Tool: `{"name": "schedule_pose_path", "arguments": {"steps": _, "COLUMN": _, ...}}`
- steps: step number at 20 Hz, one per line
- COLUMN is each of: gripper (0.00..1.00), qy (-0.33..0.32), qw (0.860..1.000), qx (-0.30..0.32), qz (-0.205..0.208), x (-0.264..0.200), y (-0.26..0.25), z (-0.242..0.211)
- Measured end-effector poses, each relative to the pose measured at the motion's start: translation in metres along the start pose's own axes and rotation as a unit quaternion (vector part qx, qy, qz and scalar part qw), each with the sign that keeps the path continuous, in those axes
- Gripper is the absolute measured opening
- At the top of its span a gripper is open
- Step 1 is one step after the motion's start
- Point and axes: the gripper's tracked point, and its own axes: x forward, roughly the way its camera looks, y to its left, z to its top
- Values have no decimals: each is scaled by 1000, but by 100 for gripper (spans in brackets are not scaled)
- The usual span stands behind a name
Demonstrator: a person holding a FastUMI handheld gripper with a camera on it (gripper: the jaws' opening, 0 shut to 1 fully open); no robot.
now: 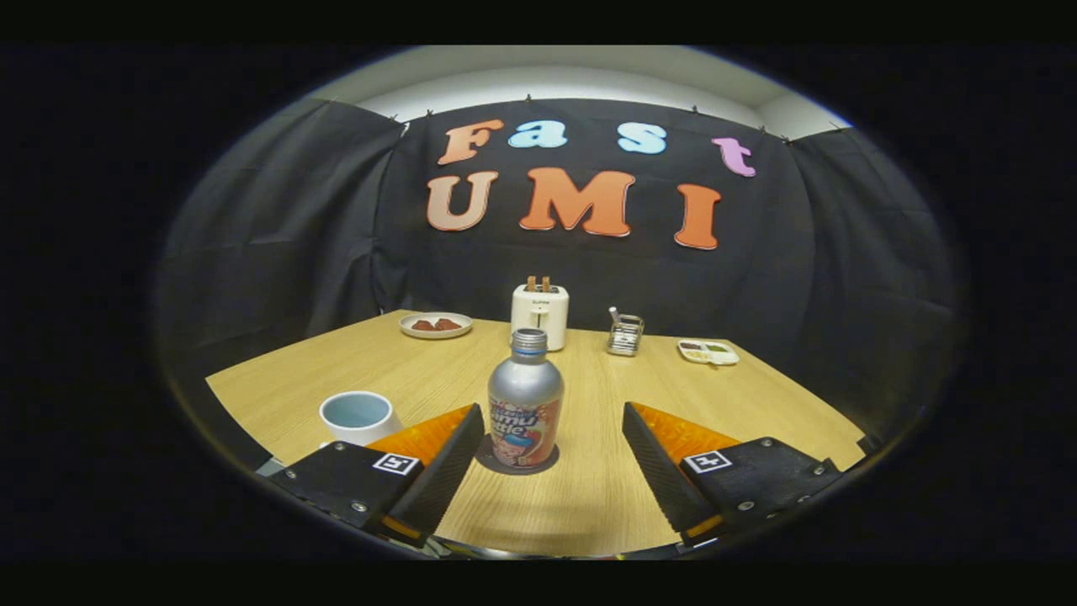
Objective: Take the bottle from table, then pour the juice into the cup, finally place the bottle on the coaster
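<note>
Coaster point(488, 461) mostly under bottle point(525, 402), cup point(360, 416) base behind tool finger point(437, 480) (partly hidden)

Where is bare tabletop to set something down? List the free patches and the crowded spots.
Free: the wood between the bottle and the toaster, and the stretch ahead of the right finger up to the divided dish. Crowded: by the open gripper, where cup, bottle and coaster sit close; also the back row with plate and rack.

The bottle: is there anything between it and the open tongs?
Nothing visible. The bottle stands upright on a dark round coaster, just ahead of the open tongs. The cup is off to the side, beside one finger, not in the path.
</note>
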Motion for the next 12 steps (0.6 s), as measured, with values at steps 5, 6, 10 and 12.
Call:
{"name": "schedule_pose_path", "arguments": {"steps": 5, "gripper": 99, "qy": -16, "qw": 1000, "qx": 8, "qz": -8, "x": -17, "y": -19, "z": 16}}
{"name": "schedule_pose_path", "arguments": {"steps": 6, "gripper": 99, "qy": -17, "qw": 1000, "qx": 9, "qz": -11, "x": -19, "y": -24, "z": 18}}
{"name": "schedule_pose_path", "arguments": {"steps": 10, "gripper": 99, "qy": -22, "qw": 999, "qx": -3, "qz": -27, "x": -27, "y": -40, "z": 19}}
{"name": "schedule_pose_path", "arguments": {"steps": 12, "gripper": 99, "qy": -22, "qw": 999, "qx": -1, "qz": -30, "x": -28, "y": -45, "z": 21}}
